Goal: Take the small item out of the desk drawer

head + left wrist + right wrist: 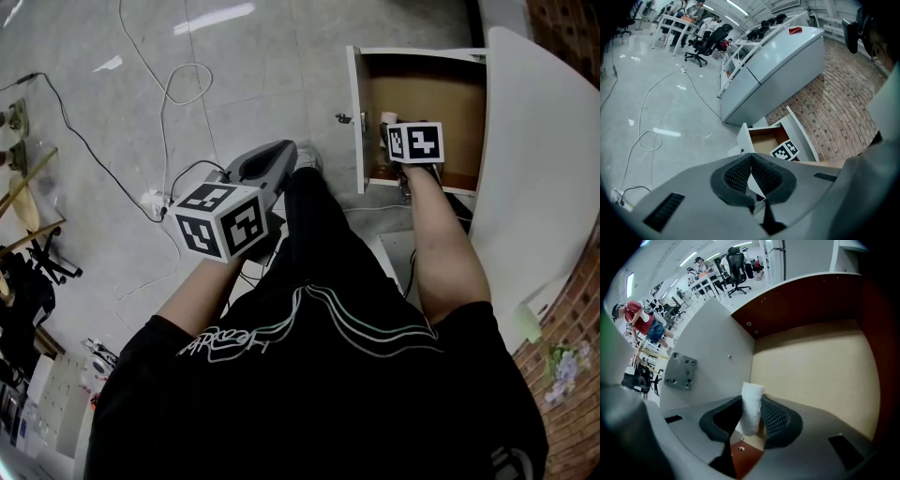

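The desk drawer (357, 122) stands pulled out, with a brown floor (820, 371) and white walls. My right gripper (752, 412) is down inside it near the left wall, its marker cube (414, 142) over the front part. Its pads are closed on a small white roll (751, 405) that stands upright between them. My left gripper (284, 152) hangs over the grey floor to the left of the drawer, away from it. In the left gripper view the left gripper (750, 157) has its pads touching, with nothing between them.
The white curved desk (544, 169) lies to the right of the drawer. A white cable (178, 84) loops over the floor, and a power strip (153, 200) lies at the left. Office chairs (705, 44) and tables stand far off. A brick wall (834, 103) runs behind the desk.
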